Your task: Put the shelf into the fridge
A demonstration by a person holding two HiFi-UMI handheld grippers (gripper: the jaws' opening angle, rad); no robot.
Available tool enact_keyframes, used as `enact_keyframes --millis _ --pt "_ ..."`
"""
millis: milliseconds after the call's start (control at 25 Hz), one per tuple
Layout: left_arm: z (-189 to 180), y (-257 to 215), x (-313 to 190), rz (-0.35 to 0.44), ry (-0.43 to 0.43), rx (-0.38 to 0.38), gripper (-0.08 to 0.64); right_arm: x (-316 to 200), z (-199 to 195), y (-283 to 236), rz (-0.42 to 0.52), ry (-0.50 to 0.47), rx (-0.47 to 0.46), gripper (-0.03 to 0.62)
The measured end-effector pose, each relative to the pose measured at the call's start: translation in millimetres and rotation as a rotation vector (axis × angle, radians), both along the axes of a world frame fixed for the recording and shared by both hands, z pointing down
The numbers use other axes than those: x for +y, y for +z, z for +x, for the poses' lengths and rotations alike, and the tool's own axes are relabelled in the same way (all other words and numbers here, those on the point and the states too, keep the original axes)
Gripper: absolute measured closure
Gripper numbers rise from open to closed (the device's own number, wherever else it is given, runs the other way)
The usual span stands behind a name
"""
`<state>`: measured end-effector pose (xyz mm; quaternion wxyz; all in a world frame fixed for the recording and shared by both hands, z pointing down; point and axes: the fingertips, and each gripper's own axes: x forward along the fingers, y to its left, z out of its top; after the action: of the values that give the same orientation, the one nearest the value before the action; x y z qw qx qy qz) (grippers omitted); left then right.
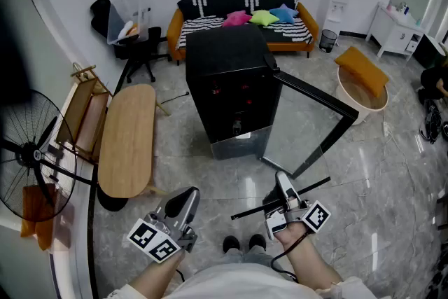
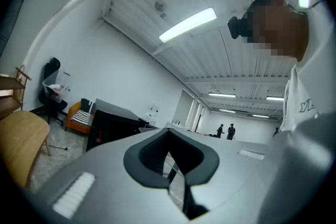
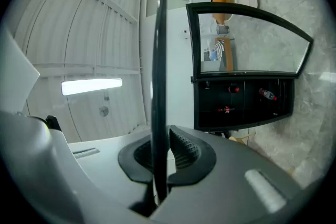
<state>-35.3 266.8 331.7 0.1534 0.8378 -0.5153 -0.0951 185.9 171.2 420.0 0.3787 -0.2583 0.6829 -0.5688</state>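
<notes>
The black fridge (image 1: 231, 84) stands mid-room with its glass door (image 1: 311, 126) swung open to the right. My right gripper (image 1: 283, 187) is shut on the shelf (image 1: 280, 201), a thin dark panel seen edge-on, held low in front of the fridge. In the right gripper view the shelf (image 3: 158, 76) rises as a dark bar out of the closed right gripper (image 3: 160, 160). Beyond it are the fridge (image 3: 241, 105) with a few bottles inside and its door (image 3: 247, 39). My left gripper (image 1: 187, 198) hangs beside it, shut on nothing. The left gripper (image 2: 169, 159) points up toward the ceiling.
A long wooden table (image 1: 127, 140) and a standing fan (image 1: 28, 157) are on the left. Behind the fridge are a sofa (image 1: 241, 24) and an office chair (image 1: 136, 52). A white tub with an orange cushion (image 1: 360, 84) stands at the right. My shoes (image 1: 245, 243) are just below the grippers.
</notes>
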Motion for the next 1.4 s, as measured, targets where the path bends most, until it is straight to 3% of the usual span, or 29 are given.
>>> enact_keyframes --millis 920,1400 --pt "4.5 0.9 6.4 -0.007 0.006 -0.009 0.563 7.9 -0.6 -4.2 0.027 -0.015 -0.012 0.578" --pt "-10.5 8.0 5.7 -0.018 -0.015 -0.009 0.563 -0.5 -19.0 13.9 -0.017 -0.026 -0.030 0.578"
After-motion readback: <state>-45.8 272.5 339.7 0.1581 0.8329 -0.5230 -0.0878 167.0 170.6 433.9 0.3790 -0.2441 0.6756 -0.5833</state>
